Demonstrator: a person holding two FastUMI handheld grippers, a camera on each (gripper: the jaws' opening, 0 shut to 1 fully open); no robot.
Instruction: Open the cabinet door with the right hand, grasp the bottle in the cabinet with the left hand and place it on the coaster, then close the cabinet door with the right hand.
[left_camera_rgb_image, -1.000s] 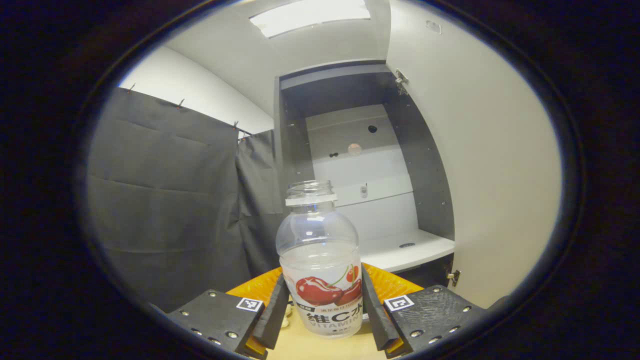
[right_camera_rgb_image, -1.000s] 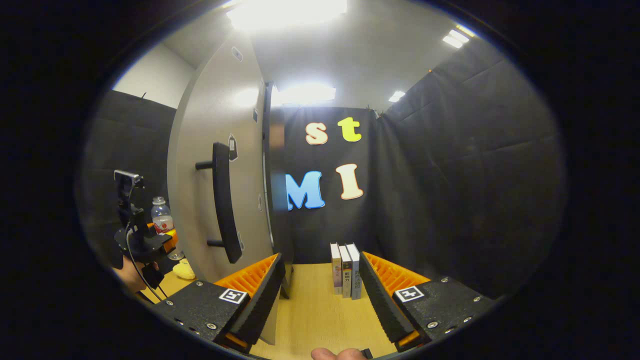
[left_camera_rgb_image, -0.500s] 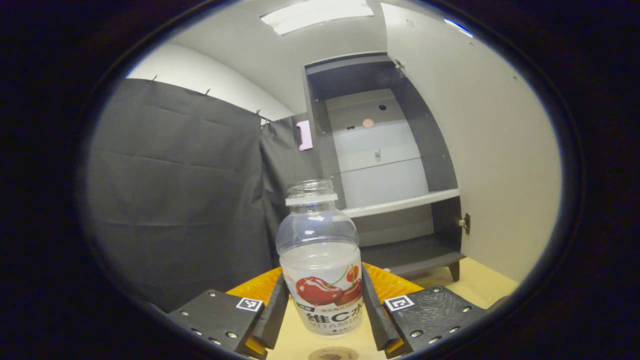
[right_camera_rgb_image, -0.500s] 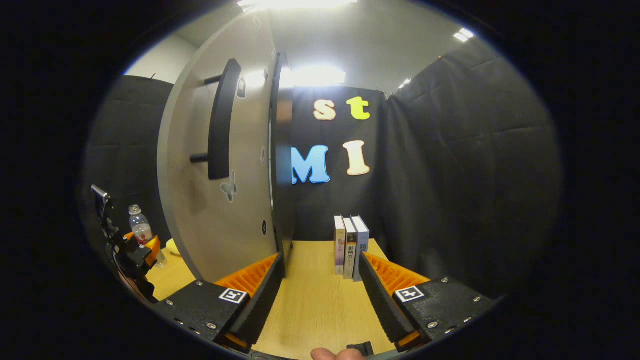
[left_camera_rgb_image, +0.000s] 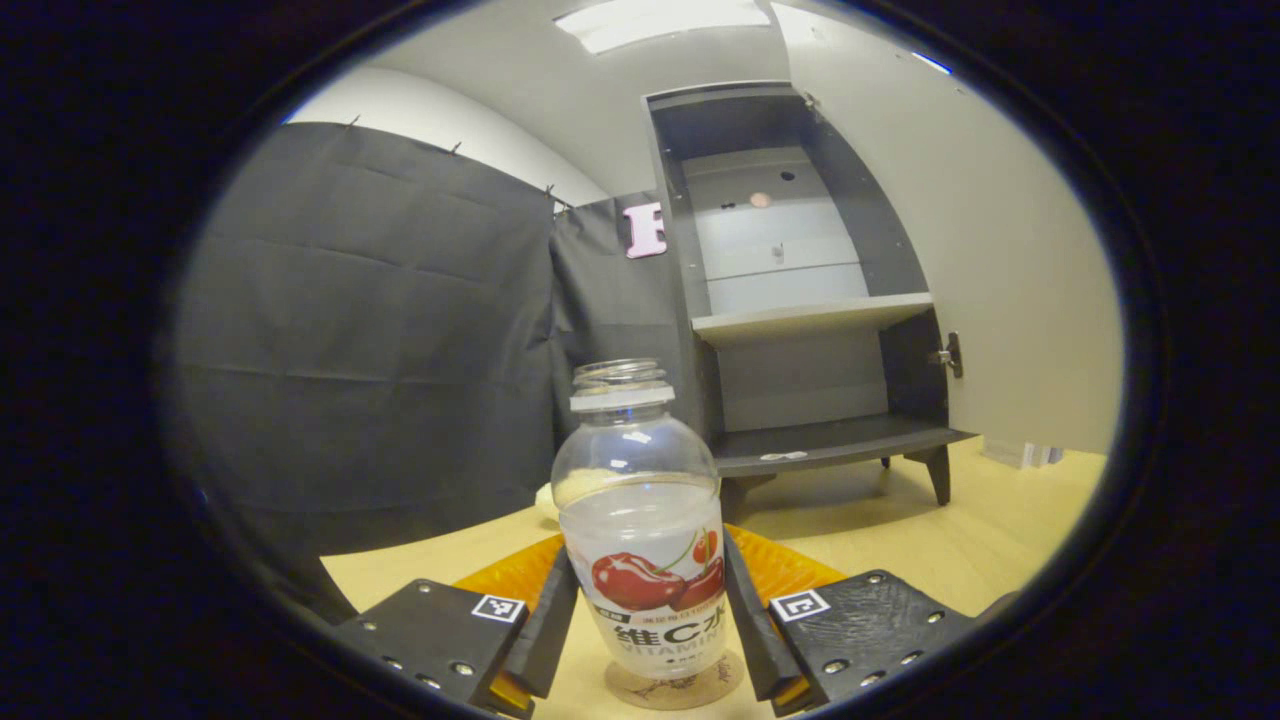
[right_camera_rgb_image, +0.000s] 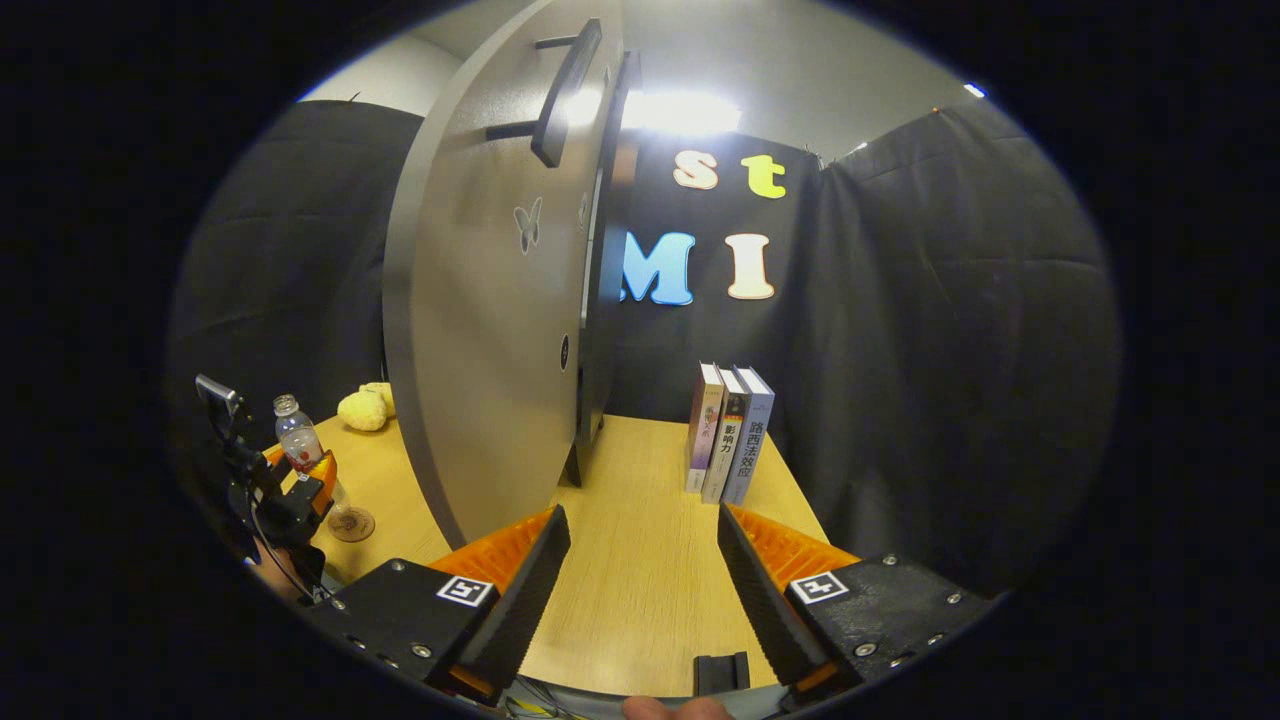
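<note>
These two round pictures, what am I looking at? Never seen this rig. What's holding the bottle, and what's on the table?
No robot arm: a person holds a two-finger gripper in each hand, with a camera on each. In the left gripper view, the left gripper is shut on the bottle, just above the coaster; behind stands the open cabinet. In the right gripper view, the right gripper is open and holds nothing. On the table: books, a yellow toy, and the door swung open.

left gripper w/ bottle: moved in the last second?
Yes. The left gripper, shut on the bottle, has come down and back from the cabinet, which sits higher and smaller; the coaster now shows under the bottle.
</note>
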